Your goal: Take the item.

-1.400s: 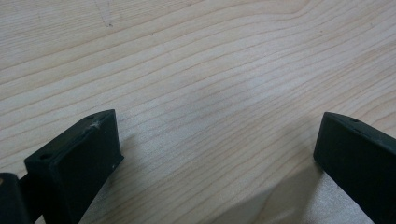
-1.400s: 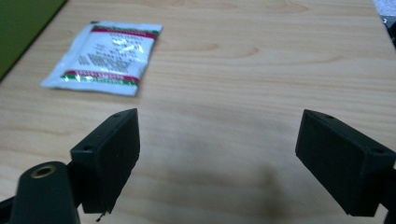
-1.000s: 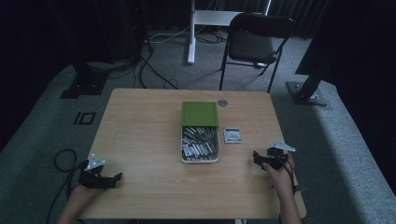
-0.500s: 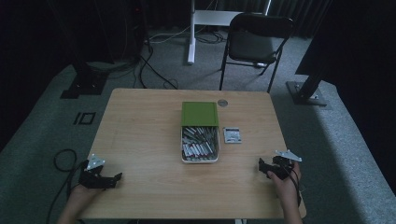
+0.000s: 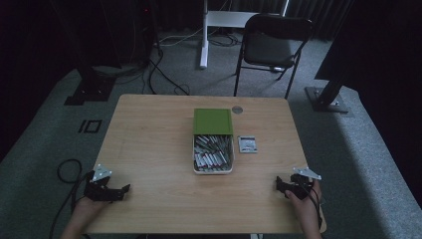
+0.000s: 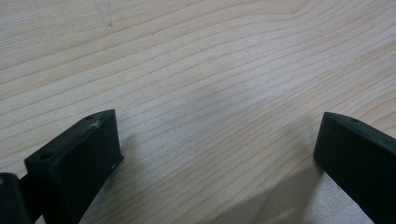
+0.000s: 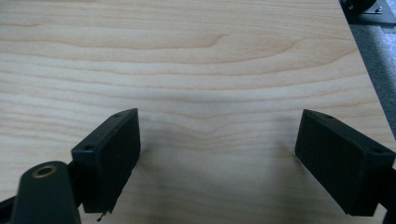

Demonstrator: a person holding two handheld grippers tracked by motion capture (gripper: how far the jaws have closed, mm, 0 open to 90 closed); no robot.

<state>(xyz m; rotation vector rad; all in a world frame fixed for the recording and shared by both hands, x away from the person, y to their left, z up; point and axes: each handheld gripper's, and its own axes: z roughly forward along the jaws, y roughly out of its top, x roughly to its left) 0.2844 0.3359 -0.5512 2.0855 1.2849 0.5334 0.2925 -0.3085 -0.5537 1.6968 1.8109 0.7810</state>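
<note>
Tongs on the right (image 5: pixel 287 186) have drawn back toward the near right corner of the pale wooden bench (image 5: pixel 149 134) over the last second, jaws spread and empty, which reads as settling to rest. Left tongs (image 5: pixel 117 191) stay put near the left corner, equally spread. Mid-bench sit one white tray of batteries (image 5: pixel 213 154) with one green lid (image 5: pixel 213 121) behind, one small card (image 5: pixel 247 144) beside it.

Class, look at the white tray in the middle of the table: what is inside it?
The white tray holds a heap of small stick-like pieces, too small to identify. A green lid covers its far end, hiding whatever lies beneath.
</note>
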